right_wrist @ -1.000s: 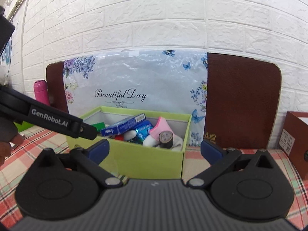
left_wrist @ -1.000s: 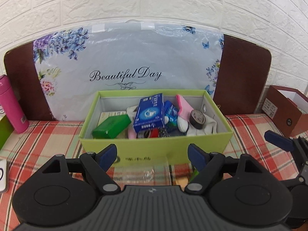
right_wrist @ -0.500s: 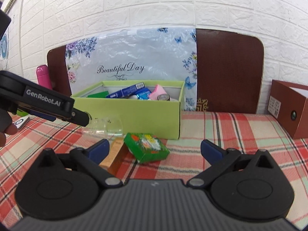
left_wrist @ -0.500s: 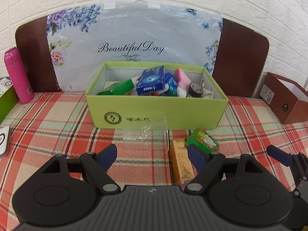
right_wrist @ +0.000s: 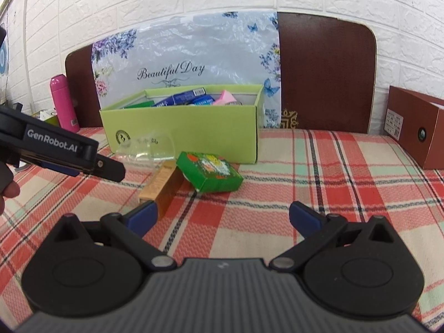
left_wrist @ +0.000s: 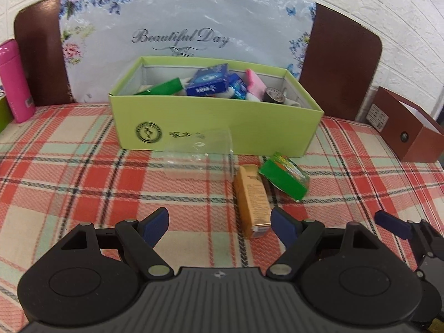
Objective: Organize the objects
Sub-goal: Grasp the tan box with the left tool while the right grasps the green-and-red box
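Gold carton (left_wrist: 252, 199) lies flat on the plaid cloth (left_wrist: 83, 183), near the lime box (left_wrist: 216, 127), touching the green packet (left_wrist: 285, 177). Left gripper (left_wrist: 219, 222) and right gripper (right_wrist: 222, 216) hover low, tilted downward, jaws spread wide, nothing between them.

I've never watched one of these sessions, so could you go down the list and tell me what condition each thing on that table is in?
Green box: open, filled.
Clear cup: on its side.
Gold carton: lying flat.
Green packet: propped on gold carton.
Pink bottle: upright, capped.
Brown box: open.
Left gripper: jaws open, empty.
Right gripper: jaws open, empty.
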Available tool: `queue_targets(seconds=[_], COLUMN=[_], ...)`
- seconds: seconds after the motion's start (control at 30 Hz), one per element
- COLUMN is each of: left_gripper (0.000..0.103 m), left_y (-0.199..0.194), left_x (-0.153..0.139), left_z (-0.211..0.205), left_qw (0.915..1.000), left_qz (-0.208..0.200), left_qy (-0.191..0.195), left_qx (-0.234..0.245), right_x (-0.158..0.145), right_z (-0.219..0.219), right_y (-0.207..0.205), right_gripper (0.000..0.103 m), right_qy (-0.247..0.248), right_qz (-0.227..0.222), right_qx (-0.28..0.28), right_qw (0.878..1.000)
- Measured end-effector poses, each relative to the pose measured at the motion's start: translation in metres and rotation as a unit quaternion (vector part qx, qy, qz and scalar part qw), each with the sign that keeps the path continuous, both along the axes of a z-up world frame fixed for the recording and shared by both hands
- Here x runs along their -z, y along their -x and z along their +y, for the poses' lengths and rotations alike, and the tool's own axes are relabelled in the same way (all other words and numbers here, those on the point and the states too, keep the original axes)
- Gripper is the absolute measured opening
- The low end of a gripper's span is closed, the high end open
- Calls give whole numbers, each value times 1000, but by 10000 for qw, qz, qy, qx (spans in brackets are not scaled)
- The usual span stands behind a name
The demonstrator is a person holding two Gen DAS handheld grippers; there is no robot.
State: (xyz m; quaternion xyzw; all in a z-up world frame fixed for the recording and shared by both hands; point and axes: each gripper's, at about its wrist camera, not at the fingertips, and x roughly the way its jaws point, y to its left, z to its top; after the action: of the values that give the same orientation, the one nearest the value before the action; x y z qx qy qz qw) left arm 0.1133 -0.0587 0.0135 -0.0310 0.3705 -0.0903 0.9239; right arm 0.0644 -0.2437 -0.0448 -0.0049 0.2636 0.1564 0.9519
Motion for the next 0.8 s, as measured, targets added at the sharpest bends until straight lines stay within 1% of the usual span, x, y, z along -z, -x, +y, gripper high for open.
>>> queue_targets(seconds=[0.07,0.13,0.17,0.27,0.33,0.37,0.4,0.43,0.5,0.6,0.67,0.8], left_gripper=[83,79,74,69,62,54,39,33,26,26,26,26], left_y=[-4,-9,-11,-21,-28,-30,-33,-36,-35,-27,-20,-6], left_x=[6,11,14,22,26,28,30,32,34,31,30,31], left_z=[-6,-12,-14,-20,-22,-22,-23,-23,-19,-9,-2,9], left_qw=[9999,9997,9995,9988,9985,9983,9980,9976,9975,9977,9982,9984], left_qz=[24,82,120,237,289,322,362,430,479,473,436,460], left_qy=[76,146,188,310,366,393,405,401,392,355,310,176], left_qx=[104,161,213,282,285,296,321,357,341,326,285,262], right_x=[2,3,3,5,7,8,9,10,11,12,14,15], right_z=[-2,-6,-7,-11,-13,-13,-13,-13,-11,-4,3,18], right_y=[1,2,2,2,2,2,1,0,-2,-9,-19,-42], right_gripper=[103,103,103,103,103,103,103,103,103,101,98,97], right_qy=[-24,-46,-52,-68,-87,-107,-126,-132,-95,15,85,32], right_qz=[38,62,73,113,147,169,191,196,167,110,111,151], right_qx=[27,64,81,131,149,147,146,162,152,44,-69,-371], right_qw=[10000,10000,9999,9998,9997,9997,9996,9996,9997,9999,9999,9992])
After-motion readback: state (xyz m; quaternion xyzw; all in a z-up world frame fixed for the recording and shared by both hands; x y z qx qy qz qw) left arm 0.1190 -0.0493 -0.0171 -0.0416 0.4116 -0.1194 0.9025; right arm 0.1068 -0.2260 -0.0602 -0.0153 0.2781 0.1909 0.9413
